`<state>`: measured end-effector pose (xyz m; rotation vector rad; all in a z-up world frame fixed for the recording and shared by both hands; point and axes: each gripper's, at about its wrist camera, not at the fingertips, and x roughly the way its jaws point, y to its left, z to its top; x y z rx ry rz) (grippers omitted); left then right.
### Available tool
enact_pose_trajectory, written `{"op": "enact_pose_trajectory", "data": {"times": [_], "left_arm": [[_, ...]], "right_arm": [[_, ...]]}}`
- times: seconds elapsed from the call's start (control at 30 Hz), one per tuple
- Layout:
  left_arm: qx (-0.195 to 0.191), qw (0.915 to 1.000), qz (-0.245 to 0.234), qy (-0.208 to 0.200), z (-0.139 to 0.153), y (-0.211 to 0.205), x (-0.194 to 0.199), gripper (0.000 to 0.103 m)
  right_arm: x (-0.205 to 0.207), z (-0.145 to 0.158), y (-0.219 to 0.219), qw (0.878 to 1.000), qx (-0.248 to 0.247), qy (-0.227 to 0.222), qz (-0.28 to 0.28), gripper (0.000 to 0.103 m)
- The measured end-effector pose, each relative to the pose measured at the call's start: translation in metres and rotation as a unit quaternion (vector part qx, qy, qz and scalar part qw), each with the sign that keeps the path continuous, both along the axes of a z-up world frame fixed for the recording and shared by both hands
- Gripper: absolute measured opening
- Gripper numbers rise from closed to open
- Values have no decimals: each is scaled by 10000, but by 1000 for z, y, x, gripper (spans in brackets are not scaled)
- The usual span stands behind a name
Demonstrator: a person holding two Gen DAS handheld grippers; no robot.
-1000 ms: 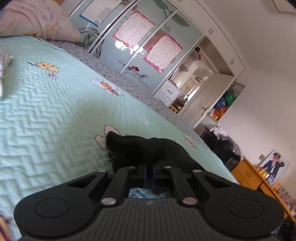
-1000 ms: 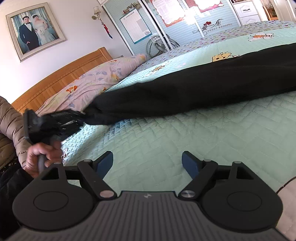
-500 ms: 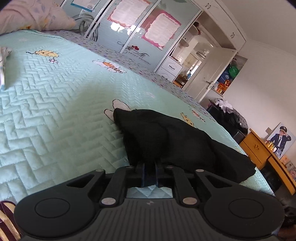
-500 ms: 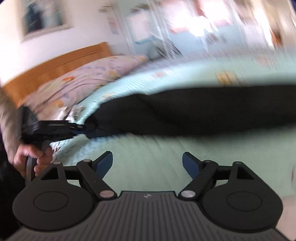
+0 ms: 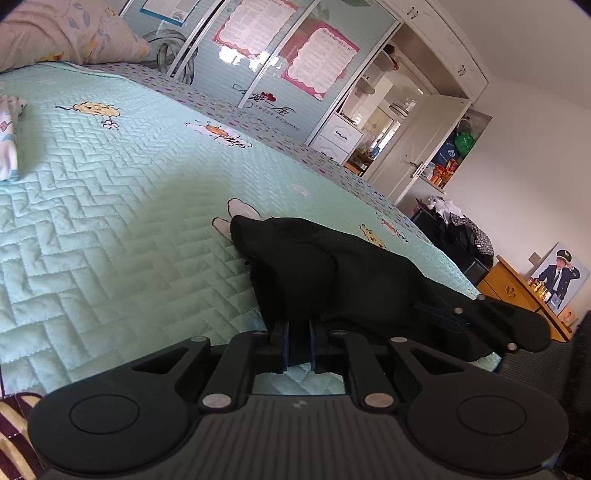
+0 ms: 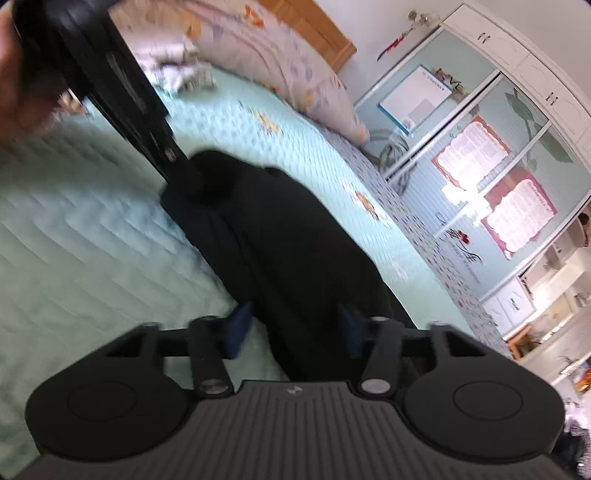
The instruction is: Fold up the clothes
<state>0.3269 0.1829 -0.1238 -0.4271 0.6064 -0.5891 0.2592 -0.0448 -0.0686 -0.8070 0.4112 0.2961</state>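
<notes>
A black garment [image 5: 325, 273] lies in a long bunched strip on the mint quilted bed [image 5: 110, 206]. My left gripper [image 5: 297, 347] is shut on its near end. In the right wrist view the same garment [image 6: 280, 229] runs from the left gripper [image 6: 122, 96] at top left, held by a hand, down between the jaws of my right gripper [image 6: 295, 325]. Those jaws are closing around the cloth, with a gap still showing at the left pad [image 6: 240, 325]. The right gripper [image 5: 498, 325] also shows in the left wrist view, at the garment's right end.
A floral pillow [image 5: 74, 33] and a wooden headboard [image 6: 310, 29] are at the bed's head. A white folded cloth [image 5: 9, 140] lies on the quilt. Sliding wardrobe doors [image 5: 266, 66] run behind the bed. A wooden dresser [image 5: 517, 291] and a dark clothes pile [image 5: 458, 232] stand past the foot.
My right gripper rolled and swung across to the black garment, and its jaws narrowed around the cloth. The left gripper stayed shut on the garment's end and barely moved.
</notes>
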Motion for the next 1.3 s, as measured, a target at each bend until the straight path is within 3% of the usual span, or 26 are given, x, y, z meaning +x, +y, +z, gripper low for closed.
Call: {"op": "enact_pose_trajectory", "data": {"times": [0.17,0.2,0.23,0.57,0.63,0.67,0.7,0.73,0.77,0.8,0.97,1.03,1.07,1.1,1.3], "left_arm": [[-57,10000,14,-72,3,3,-3,11],[-63,9999,37,-93,3,4,-4,13],[-91,9999,58,-114,4,5,-5,13],[-326,9984,18,-454,14,7,-14,15],[-373,9981,64,-487,15,9,-15,16],[-389,9980,79,-488,15,10,-15,16],[-409,9979,92,-485,15,10,-14,16],[-429,9979,105,-482,15,11,-14,16],[-429,9979,115,-479,15,11,-14,16],[-427,9979,125,-477,15,11,-13,16],[-450,9977,166,-486,15,13,-14,16],[-488,9973,217,-496,16,16,-15,16],[-519,9971,246,-507,16,18,-16,16],[-543,9968,259,-528,17,20,-16,16],[-682,9951,278,-653,21,21,-16,16]], "right_arm": [[7,-6,4,9996,-267,0,-24,48],[5,-7,5,9995,-309,4,20,19],[2,-7,6,9995,-316,29,57,4],[-52,-28,11,9939,-929,-268,531,4],[-55,-28,9,9925,-1048,-363,520,7],[-56,-24,10,9929,-1012,-398,485,18],[-60,-18,11,9933,-934,-475,477,42],[-64,-11,13,9933,-829,-604,539,55],[-66,-5,18,9925,-755,-711,641,76],[-68,1,22,9915,-680,-817,743,82],[-31,7,47,9924,-628,-852,634,82],[-4,3,51,9976,-393,-410,406,77],[7,2,52,9992,-205,-128,325,39],[8,2,52,9994,30,115,330,16],[-10,-25,82,9994,-247,-205,124,16]]}}
